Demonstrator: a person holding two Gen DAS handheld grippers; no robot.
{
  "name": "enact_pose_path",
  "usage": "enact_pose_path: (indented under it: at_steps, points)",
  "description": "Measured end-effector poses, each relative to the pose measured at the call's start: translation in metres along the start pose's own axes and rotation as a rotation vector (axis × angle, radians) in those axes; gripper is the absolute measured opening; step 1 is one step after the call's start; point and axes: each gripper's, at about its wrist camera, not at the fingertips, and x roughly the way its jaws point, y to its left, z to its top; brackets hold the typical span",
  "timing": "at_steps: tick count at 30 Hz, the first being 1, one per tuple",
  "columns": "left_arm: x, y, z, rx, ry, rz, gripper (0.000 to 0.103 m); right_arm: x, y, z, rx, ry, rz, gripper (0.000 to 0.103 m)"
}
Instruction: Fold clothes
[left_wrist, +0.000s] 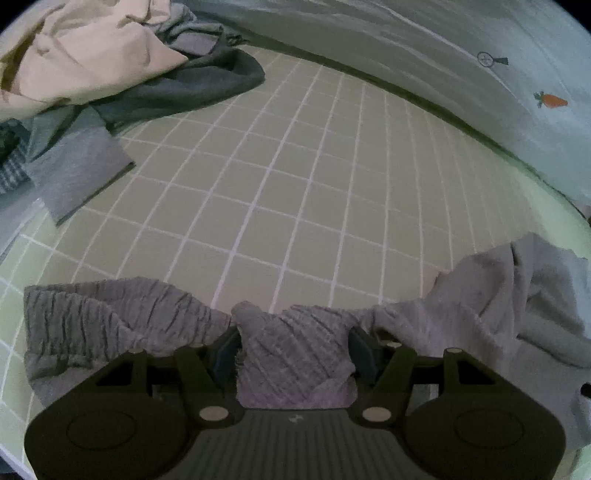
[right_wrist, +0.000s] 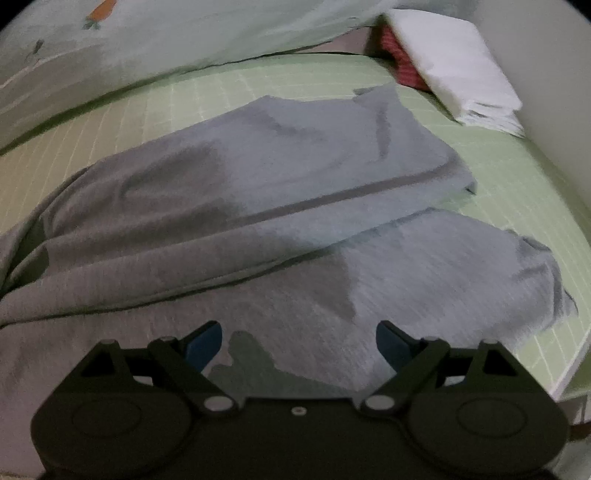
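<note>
Grey trousers bunched between spread left gripper; right gripper wide, empty. Waistband likely to slip.

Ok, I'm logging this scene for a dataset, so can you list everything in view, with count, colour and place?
Grey pants: one, grey, spread across the green mat; gathered waistband at the left gripper.
Mat: one, pale green with a white grid, under everything.
Clothes pile: several pieces, cream, dark grey and light grey, far left of the mat.
Quilt: one, pale green with a carrot print, along the far edge.
Folded white cloth: one, white, far right corner, over something red.
Left gripper: black, jaws apart with waistband cloth bunched between them.
Right gripper: black with blue pads, open over the pants.
</note>
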Motion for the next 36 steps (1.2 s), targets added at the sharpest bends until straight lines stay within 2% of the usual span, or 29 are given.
enact_pose_path:
  at_steps: [4,7,9,11,15,18,21,23,25,30,32,34,36]
  points:
    - [-0.011,-0.009,-0.004,0.022,-0.047,0.048,0.036,0.004,0.005,0.006,-0.056,-0.009,0.016,0.091]
    - [-0.022,-0.015,0.003,0.044,-0.097,0.089,0.028,0.007,0.004,0.013,-0.063,-0.018,0.021,0.091]
    - [-0.033,-0.012,0.018,0.028,-0.145,0.094,0.026,0.009,0.002,0.017,-0.049,-0.021,0.018,0.091]
    - [-0.045,-0.004,0.040,-0.007,-0.211,0.091,0.019,0.010,0.000,0.022,-0.032,-0.025,0.013,0.091]
    - [-0.057,0.015,0.098,-0.076,-0.393,0.099,0.019,0.011,0.002,0.030,-0.004,-0.039,0.002,0.091]
    - [-0.047,0.029,0.141,-0.163,-0.497,0.156,0.025,0.016,0.004,0.037,0.025,-0.050,-0.006,0.091]
    - [-0.036,0.035,0.162,-0.193,-0.465,0.238,0.045,0.018,0.009,0.048,0.045,-0.072,-0.015,0.091]
    - [-0.031,0.042,0.159,-0.191,-0.447,0.262,0.078,0.018,0.014,0.056,0.043,-0.096,-0.024,0.091]
    - [-0.030,0.052,0.142,-0.214,-0.406,0.269,0.080,0.018,0.017,0.060,0.028,-0.103,-0.029,0.091]
    - [-0.018,0.084,0.074,-0.332,-0.236,0.344,0.080,0.018,0.026,0.053,-0.040,-0.075,-0.015,0.091]
    - [-0.011,0.097,0.049,-0.389,-0.176,0.352,0.080,0.019,0.030,0.048,-0.068,-0.060,-0.007,0.091]
    - [-0.008,0.104,0.033,-0.428,-0.159,0.332,0.080,0.018,0.032,0.045,-0.078,-0.052,0.004,0.091]
    - [-0.009,0.106,0.025,-0.436,-0.186,0.281,0.080,0.013,0.035,0.042,-0.098,-0.063,0.011,0.091]
